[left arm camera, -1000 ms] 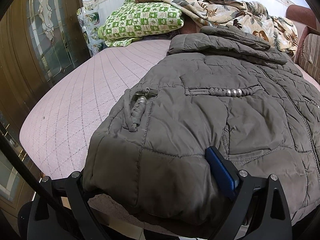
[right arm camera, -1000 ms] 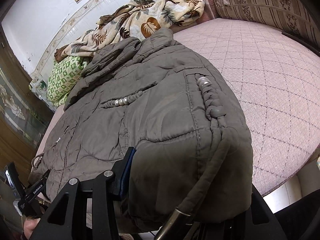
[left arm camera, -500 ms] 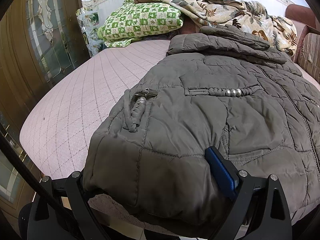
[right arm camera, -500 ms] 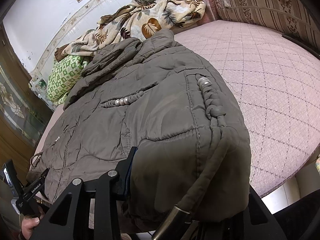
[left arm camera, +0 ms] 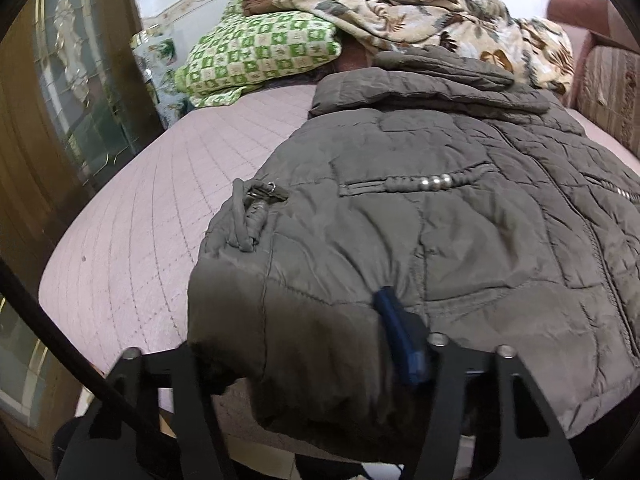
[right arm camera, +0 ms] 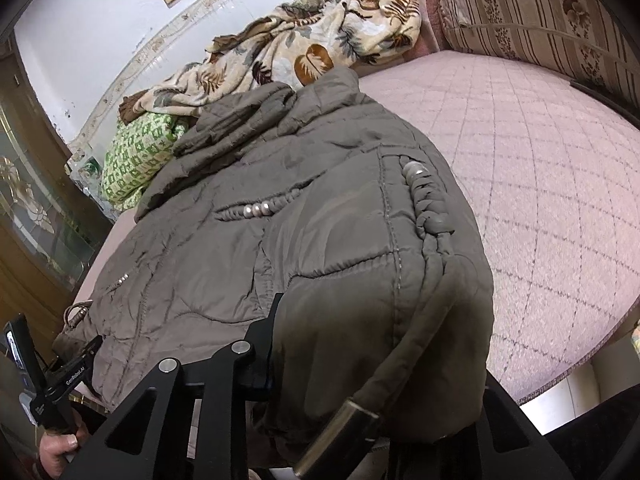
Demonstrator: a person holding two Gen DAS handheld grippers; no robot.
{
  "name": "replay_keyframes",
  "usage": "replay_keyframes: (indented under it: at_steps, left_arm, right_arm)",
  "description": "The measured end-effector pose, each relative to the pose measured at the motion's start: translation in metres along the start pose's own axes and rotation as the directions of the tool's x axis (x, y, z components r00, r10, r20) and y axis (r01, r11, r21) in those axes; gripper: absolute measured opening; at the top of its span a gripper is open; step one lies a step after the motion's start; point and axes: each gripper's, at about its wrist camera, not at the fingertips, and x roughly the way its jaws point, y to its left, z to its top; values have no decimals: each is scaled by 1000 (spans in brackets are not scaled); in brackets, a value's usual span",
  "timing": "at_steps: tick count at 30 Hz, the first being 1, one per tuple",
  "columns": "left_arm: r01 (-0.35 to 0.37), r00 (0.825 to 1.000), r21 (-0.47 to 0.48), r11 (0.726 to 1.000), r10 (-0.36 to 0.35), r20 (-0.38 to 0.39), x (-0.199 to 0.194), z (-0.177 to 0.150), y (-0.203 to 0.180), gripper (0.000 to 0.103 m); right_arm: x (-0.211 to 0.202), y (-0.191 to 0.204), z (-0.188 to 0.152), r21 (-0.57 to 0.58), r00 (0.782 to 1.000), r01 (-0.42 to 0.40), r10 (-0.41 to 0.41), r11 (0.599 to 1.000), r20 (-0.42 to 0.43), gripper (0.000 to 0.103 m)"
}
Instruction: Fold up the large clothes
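A large grey-brown quilted jacket (left arm camera: 440, 216) lies spread on a pink quilted bed (left arm camera: 136, 216), collar toward the far wall. My left gripper (left arm camera: 296, 352) is shut on the jacket's near left hem corner; the blue pad of its right finger (left arm camera: 396, 332) shows against the fabric. My right gripper (right arm camera: 360, 360) is shut on the near right hem corner of the jacket (right arm camera: 304, 208), which bulges between its fingers. A drawstring with a metal tip (right arm camera: 340, 436) hangs by the right gripper. The left gripper's handle and the hand on it show in the right wrist view (right arm camera: 52, 392).
A green checked pillow (left arm camera: 260, 56) and a leaf-print blanket (left arm camera: 440, 20) lie at the head of the bed. A striped cushion (right arm camera: 540, 16) stands on the right. A wooden door with patterned glass (left arm camera: 68, 92) is on the left. The bed edge (right arm camera: 580, 360) is near.
Both grippers have lifted the near hem a little and moved it forward over the jacket. Both views have risen slightly.
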Motion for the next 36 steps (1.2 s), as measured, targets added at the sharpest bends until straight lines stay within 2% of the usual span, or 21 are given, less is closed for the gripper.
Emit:
replay_keyframes:
  at_steps: [2, 4, 7, 18, 30, 36]
  left_arm:
    - [18, 1000, 3, 1000, -18, -2, -5, 5, 3, 42]
    - [47, 999, -35, 998, -47, -15, -8, 11, 11, 34]
    - [73, 997, -66, 995, -75, -26, -10, 16, 19, 30]
    - [77, 997, -58, 995, -77, -7, -19, 18, 16, 28]
    - [78, 997, -53, 996, -77, 19, -29, 18, 18, 28]
    - [84, 995, -50, 995, -82, 54, -39, 19, 18, 26]
  right_arm:
    - [-5, 3, 3, -13, 1000, -7, 7, 1000, 21, 31]
    - [-10, 7, 7, -30, 999, -11, 12, 999, 38, 30]
    - [-19, 12, 13, -65, 998, -19, 24, 998, 64, 30]
    - [-22, 6, 17, -27, 998, -51, 53, 998, 44, 30]
    - [-32, 11, 21, -58, 996, -52, 56, 997, 73, 30]
    - [-41, 16, 20, -103, 993, -50, 60, 993, 98, 26]
